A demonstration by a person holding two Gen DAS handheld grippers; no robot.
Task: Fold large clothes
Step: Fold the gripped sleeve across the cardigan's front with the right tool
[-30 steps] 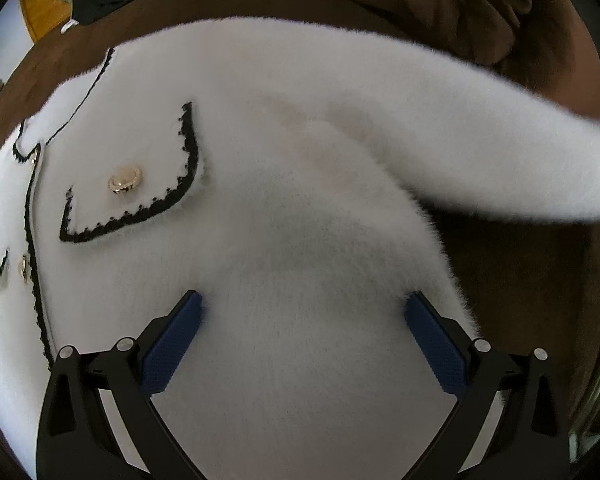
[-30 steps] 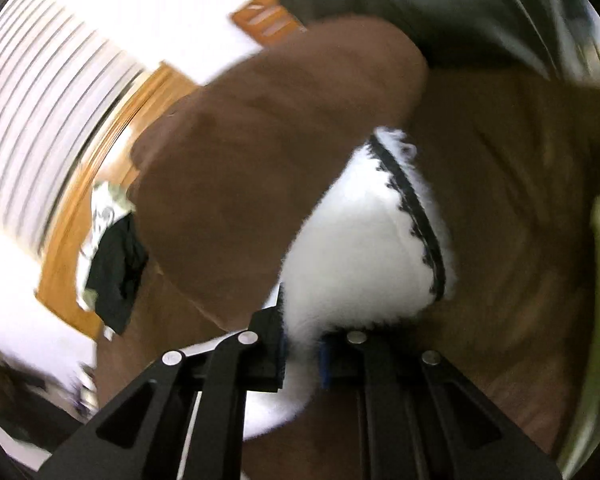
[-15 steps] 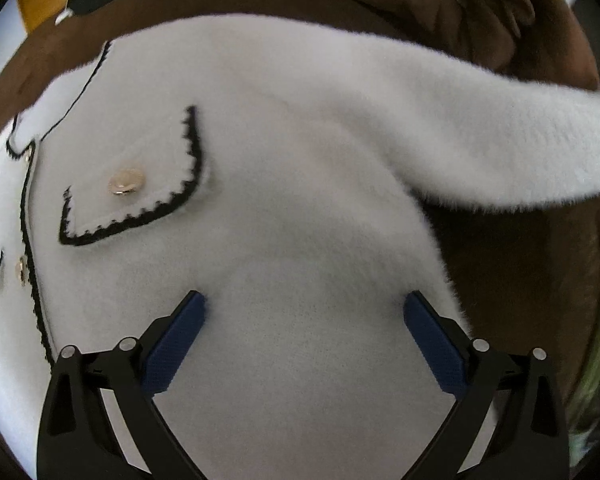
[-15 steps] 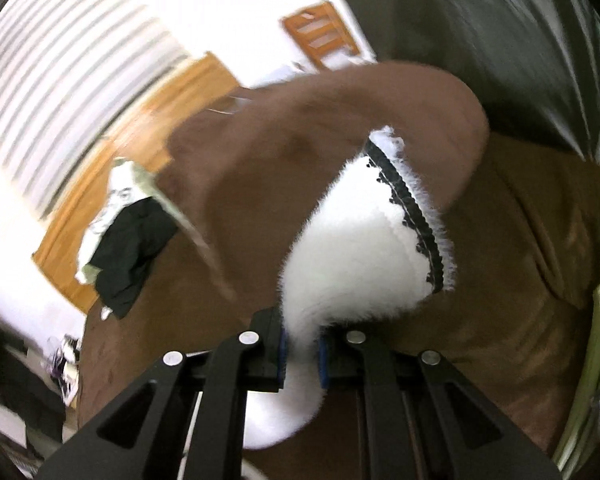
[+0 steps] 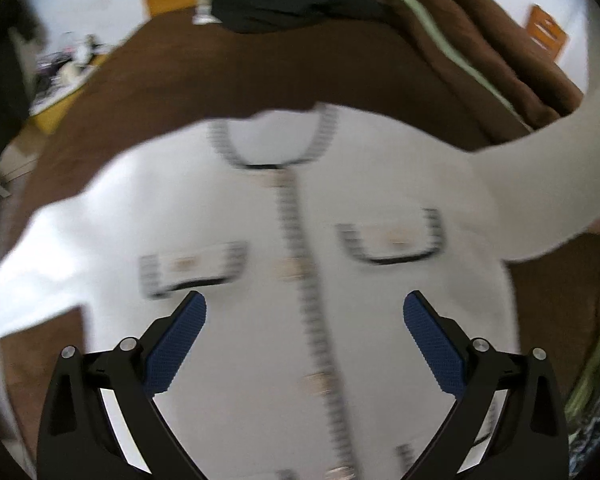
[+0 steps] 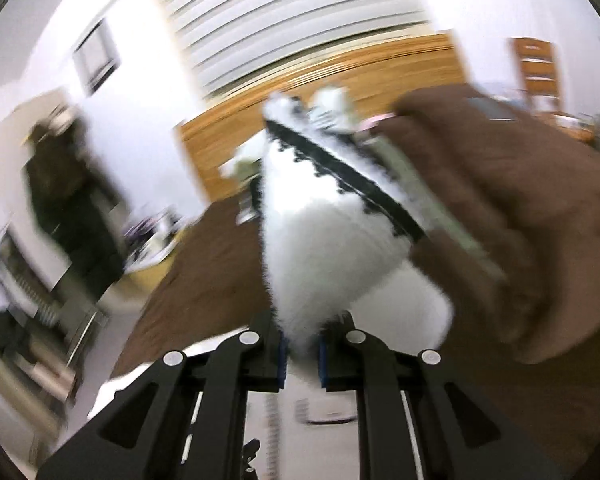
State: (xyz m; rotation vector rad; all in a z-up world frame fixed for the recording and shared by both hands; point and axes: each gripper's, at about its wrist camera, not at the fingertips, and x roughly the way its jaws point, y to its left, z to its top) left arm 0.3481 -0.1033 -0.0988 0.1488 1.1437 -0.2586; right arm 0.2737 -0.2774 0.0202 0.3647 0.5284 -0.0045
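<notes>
White fluffy fabric is pinched between the fingers of the right gripper, pressed together on the cuff end of a sleeve. The sleeve rises from the pads as a furry cone, edged near its top by a black scalloped trim. Around it the right wrist view is smeared: a brown blanket to the right, an orange wooden headboard behind, and a dark figure at the left.

The left gripper hangs over the jacket with its blue-padded fingers spread wide and nothing between them. The jacket lies front-up on the brown bed, mostly flat. It is white, with black stitched trim round the collar, down the front opening and along two chest pocket flaps (the trim looks doubled from blur). Pale gold buttons sit on the flaps and down the front. Its sleeve on the right of the left wrist view lifts off the bed towards the edge of the frame. Beyond the collar lie a black garment and the folded brown blanket with a green stripe.
</notes>
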